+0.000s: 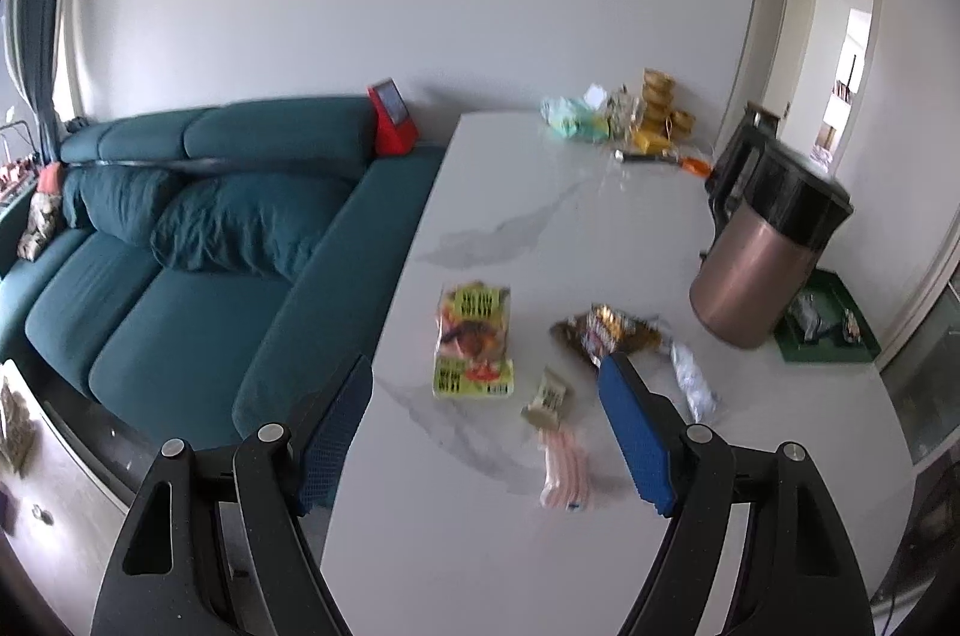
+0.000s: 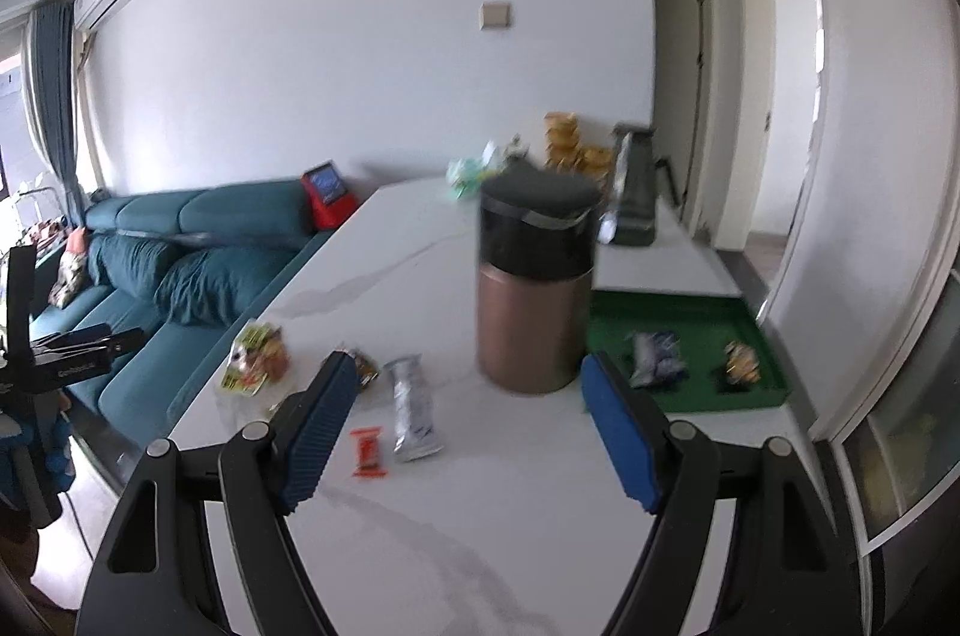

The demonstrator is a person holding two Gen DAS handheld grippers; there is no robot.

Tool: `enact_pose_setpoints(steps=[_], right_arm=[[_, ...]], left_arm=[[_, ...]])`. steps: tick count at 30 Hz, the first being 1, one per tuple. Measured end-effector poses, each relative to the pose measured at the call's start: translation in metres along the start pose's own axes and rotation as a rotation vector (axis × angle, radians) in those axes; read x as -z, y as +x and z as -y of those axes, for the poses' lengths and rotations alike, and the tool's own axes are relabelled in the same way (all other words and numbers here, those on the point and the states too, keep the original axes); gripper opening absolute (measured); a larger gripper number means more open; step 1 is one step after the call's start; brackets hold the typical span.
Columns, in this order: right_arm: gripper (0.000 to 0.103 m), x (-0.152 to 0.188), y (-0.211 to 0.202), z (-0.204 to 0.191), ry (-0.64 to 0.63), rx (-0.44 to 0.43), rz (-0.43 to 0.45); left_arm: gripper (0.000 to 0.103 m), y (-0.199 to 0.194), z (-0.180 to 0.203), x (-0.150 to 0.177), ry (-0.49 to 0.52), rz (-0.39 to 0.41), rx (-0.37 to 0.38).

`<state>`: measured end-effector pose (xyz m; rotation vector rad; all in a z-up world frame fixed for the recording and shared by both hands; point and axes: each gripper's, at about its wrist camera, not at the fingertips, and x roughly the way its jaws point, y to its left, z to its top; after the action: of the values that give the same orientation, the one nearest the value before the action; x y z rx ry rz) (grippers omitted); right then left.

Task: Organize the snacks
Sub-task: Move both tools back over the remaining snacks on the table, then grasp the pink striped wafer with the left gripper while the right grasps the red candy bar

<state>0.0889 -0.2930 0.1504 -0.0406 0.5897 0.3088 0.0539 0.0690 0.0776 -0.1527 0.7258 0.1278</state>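
Right wrist view: green tray (image 2: 606, 303) holds two snack packets (image 2: 657, 359); both tongs (image 2: 465, 381) gape, empty.

Glossy marble-look table (image 1: 540, 228) – crinkly foil snack packet (image 2: 411, 411), matt green plastic tray (image 2: 672, 312), cloth sofa (image 1: 180, 312).

The right gripper (image 2: 465, 378) hangs with jaws wide and empty over a white table (image 2: 420, 546). Below lie an orange bar (image 2: 368, 451) and a silver packet (image 2: 412, 408). A copper canister (image 2: 534, 291) stands beside a green tray (image 2: 672, 309) holding two packets.
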Motion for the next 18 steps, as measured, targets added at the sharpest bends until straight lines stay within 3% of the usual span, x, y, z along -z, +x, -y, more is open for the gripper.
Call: enact_pose_setpoints(steps=[18], right_arm=[[0.089, 0.074, 0.152, -0.064, -0.024, -0.190, -0.310]], left_arm=[[0.073, 0.103, 0.029, 0.058, 0.094, -0.283, 0.037]])
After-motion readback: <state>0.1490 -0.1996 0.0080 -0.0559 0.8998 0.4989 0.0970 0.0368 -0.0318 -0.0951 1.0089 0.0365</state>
